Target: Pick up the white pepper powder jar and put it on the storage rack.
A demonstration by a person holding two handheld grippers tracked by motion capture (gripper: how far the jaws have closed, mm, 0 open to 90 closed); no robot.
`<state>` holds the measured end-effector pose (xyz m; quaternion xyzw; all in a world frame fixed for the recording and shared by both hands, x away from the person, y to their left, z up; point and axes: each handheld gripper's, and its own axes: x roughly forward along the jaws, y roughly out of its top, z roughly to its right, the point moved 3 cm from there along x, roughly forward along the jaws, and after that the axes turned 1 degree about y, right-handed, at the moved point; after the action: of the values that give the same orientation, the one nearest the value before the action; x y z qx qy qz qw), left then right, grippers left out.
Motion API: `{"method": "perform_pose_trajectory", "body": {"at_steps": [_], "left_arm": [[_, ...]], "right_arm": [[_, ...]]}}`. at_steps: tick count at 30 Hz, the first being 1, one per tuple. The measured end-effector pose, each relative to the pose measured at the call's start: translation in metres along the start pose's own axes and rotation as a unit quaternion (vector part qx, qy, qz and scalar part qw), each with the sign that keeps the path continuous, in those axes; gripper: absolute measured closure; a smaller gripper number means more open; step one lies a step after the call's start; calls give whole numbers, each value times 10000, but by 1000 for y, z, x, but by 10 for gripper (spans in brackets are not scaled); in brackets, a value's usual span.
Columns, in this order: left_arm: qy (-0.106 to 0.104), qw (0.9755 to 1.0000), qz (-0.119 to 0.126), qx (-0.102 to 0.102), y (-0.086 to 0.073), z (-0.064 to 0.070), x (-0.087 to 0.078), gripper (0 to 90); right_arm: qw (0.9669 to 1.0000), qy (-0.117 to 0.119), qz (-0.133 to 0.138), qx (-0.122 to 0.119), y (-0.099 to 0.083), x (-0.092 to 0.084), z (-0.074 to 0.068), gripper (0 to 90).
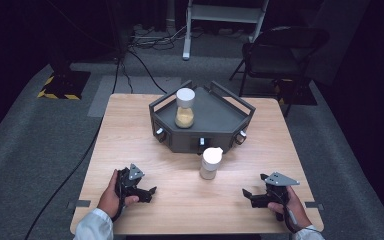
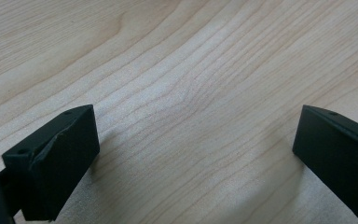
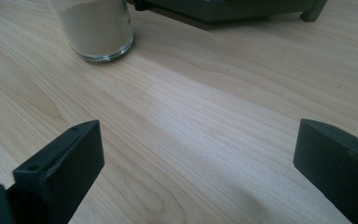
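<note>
A dark grey angular tray point(image 1: 220, 117) with side handles stands at the back middle of the wooden table point(image 1: 130, 130). On it stands a white-lidded glass jar point(image 1: 184, 107) of yellow-tan powder. In front of the tray, on the table, a second white-lidded jar point(image 1: 210, 163) holds pale powder; its base point(image 3: 98, 28) shows in the right gripper view. My left gripper point(image 1: 151, 193) rests open near the front left edge, over bare wood point(image 2: 191, 107). Near the front right edge my right gripper point(image 1: 246, 194) rests open, pointing toward the pale jar, apart from it.
A person's hands and white sleeves hold both grippers at the table's front edge. Beyond the table lie grey carpet, black cables point(image 1: 145, 60), a folding chair point(image 1: 285, 55) at the back right and a white stand point(image 1: 220, 15).
</note>
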<state>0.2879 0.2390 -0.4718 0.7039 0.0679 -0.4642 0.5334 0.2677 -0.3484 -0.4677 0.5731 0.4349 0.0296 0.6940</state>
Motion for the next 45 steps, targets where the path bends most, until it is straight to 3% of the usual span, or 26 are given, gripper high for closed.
{"method": "perform_pose_trajectory", "body": {"at_steps": [6,26,45], "left_arm": [[0,10000,-1,1,0,0,0,0],[-7,10000,-3,5,0,0,0,0],[-15,10000,-2,11,0,-1,0,0]], "right_arm": [[9998,13,171,-32,0,4,-6,16],[9994,65,251,-227,12,18,-19,17],[9985,314,375,-257,26,37,-25,18]]}}
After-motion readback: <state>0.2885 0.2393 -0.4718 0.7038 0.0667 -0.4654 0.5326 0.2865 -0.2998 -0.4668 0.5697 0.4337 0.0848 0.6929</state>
